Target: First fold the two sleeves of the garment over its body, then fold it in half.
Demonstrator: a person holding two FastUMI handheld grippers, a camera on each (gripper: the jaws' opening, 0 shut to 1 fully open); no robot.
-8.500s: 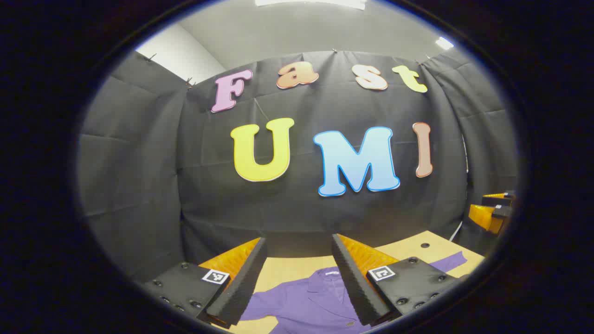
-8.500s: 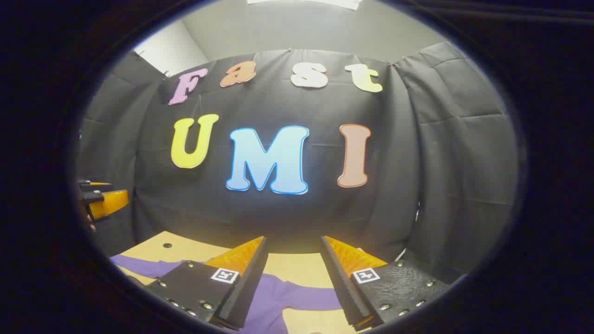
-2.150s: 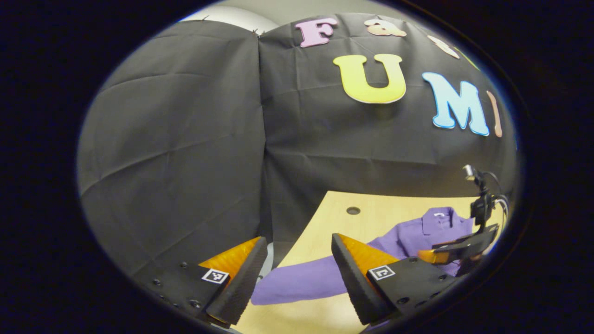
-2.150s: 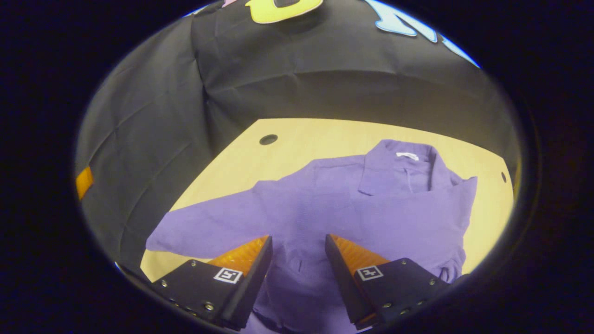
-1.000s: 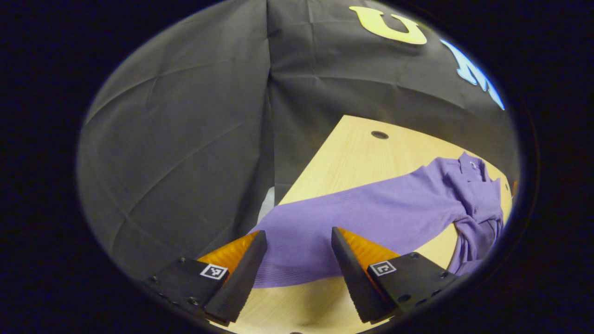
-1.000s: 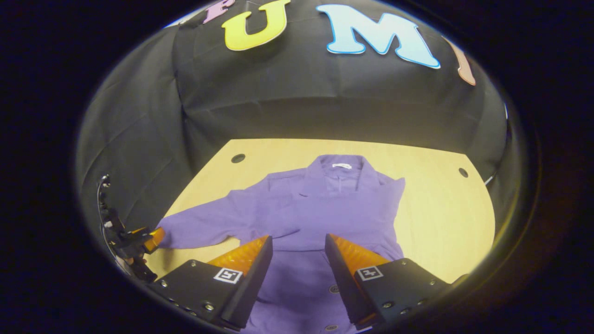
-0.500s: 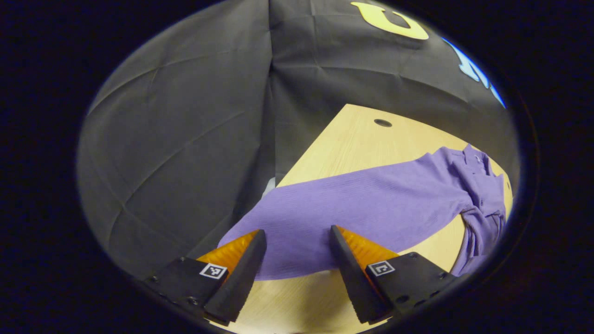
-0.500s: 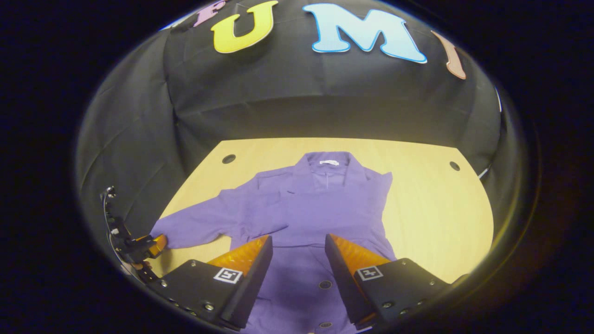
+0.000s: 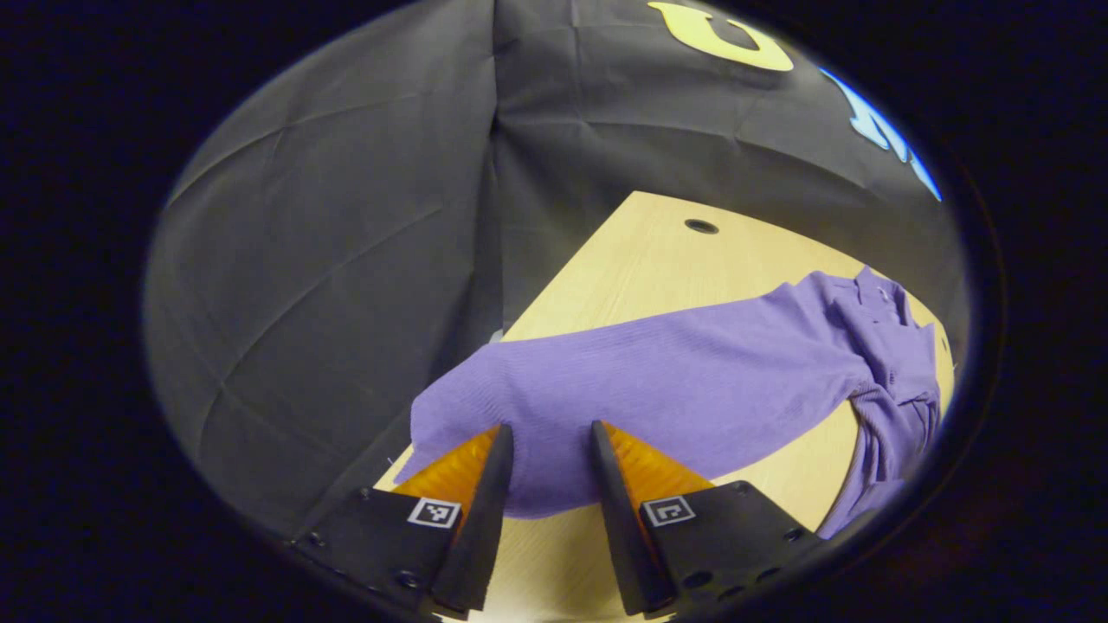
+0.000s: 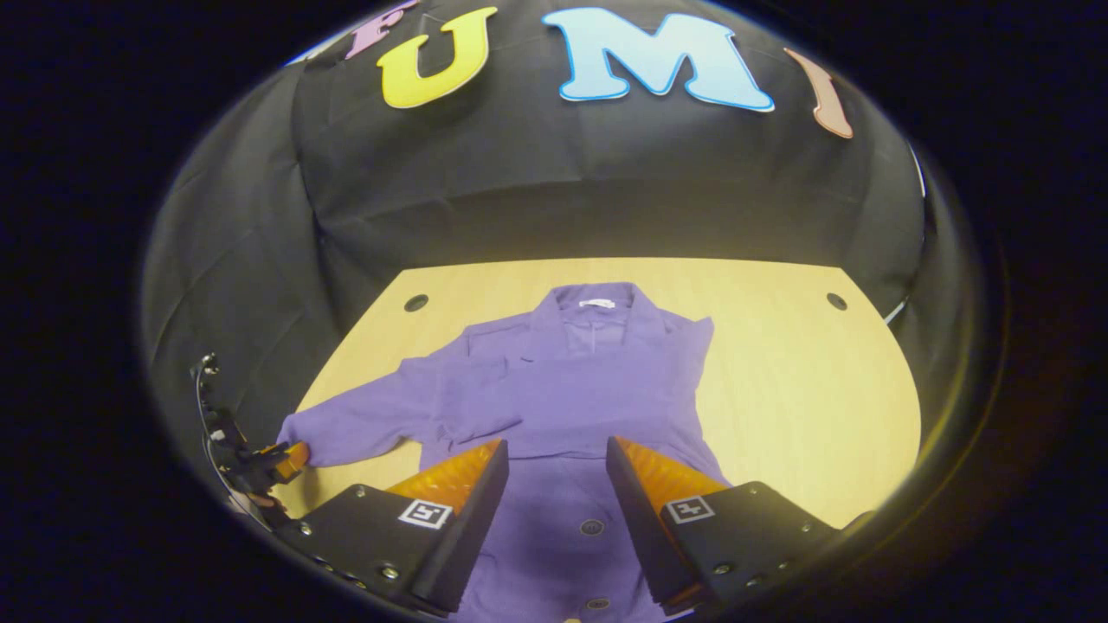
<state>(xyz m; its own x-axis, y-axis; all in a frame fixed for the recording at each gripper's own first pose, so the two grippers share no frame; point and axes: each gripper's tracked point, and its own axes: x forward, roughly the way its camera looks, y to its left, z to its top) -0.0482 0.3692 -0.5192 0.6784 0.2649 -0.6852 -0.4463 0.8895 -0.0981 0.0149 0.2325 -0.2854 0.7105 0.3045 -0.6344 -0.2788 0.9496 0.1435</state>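
Observation:
A purple collared shirt (image 10: 571,363) lies flat on the wooden table (image 10: 796,389), collar toward the far wall. Its right sleeve (image 10: 623,415) lies folded across the body. Its left sleeve (image 10: 363,424) stretches out toward the table's left edge. In the left gripper view that sleeve (image 9: 675,381) runs away from me, and its cuff end lies between the fingers of my left gripper (image 9: 551,428), which stand narrowed but still apart. My right gripper (image 10: 550,443) hangs open above the buttoned lower front. The left gripper (image 10: 290,457) also shows at the cuff.
The table has a round cable hole at its far left (image 10: 415,303) and another at its far right (image 10: 836,301). Black cloth walls close in behind and to the left. Bare wood (image 10: 822,450) lies right of the shirt.
My left gripper has moved onto the cuff of the left sleeve and its fingers have narrowed around it. The right gripper has drawn back a little over the shirt's lower front.

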